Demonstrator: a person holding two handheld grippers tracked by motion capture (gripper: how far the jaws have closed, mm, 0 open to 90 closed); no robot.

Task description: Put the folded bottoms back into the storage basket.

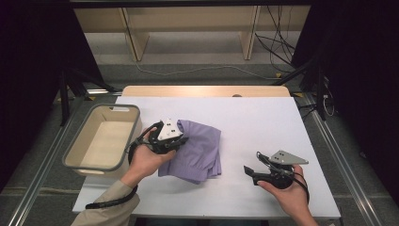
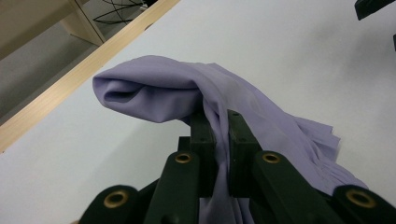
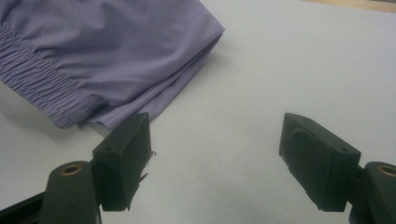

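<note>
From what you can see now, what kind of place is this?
Probably a lab or workshop set up for recording handling tasks. A white table stands in a metal frame, loose cables lie on the floor behind, and a person holds a left gripper and a right gripper.
</note>
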